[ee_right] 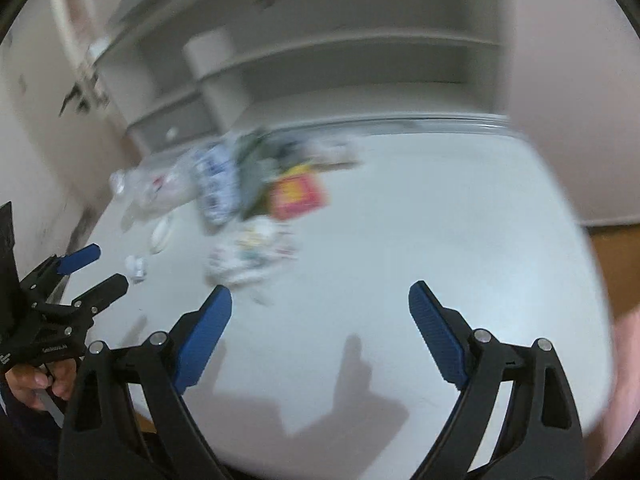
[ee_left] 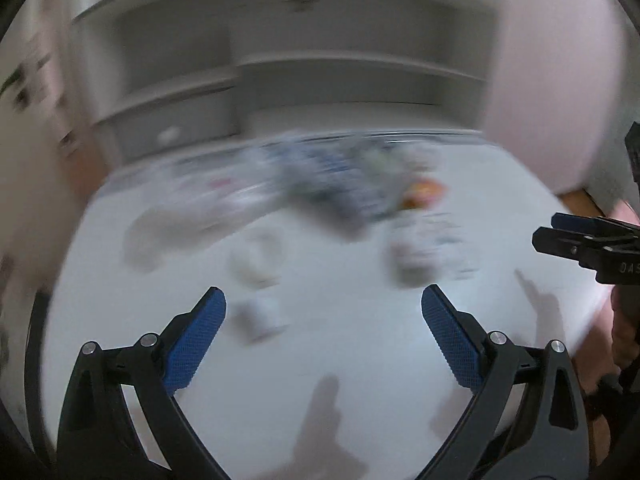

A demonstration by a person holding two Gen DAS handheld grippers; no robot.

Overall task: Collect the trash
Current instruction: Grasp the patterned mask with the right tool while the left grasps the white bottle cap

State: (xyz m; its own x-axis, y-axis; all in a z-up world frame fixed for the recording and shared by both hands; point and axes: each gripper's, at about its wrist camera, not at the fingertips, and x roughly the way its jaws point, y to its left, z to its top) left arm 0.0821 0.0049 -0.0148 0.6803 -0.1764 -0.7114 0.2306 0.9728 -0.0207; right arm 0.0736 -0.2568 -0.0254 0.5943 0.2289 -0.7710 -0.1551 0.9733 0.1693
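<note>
Both views are blurred by motion. Trash lies in a heap at the far side of a white table (ee_right: 440, 220): a clear plastic bag (ee_right: 156, 188), a blue-and-white packet (ee_right: 216, 184), a red-and-yellow packet (ee_right: 298, 194), a crumpled printed wrapper (ee_right: 252, 256) and a small white paper ball (ee_right: 136, 268). My right gripper (ee_right: 320, 288) hovers open above bare table, short of the wrapper. My left gripper (ee_left: 324, 292) is open too, above the paper ball (ee_left: 260, 316), which lies on the table near its left finger. Each gripper shows in the other's view: the left gripper (ee_right: 108, 266), the right gripper (ee_left: 548, 230). Neither holds anything.
A white shelf unit (ee_left: 320, 80) stands behind the table against a pink wall. Wooden floor (ee_right: 612, 248) shows past the table's right edge. A hand (ee_right: 36, 384) grips the left tool's handle. The grippers' shadows fall on the near table.
</note>
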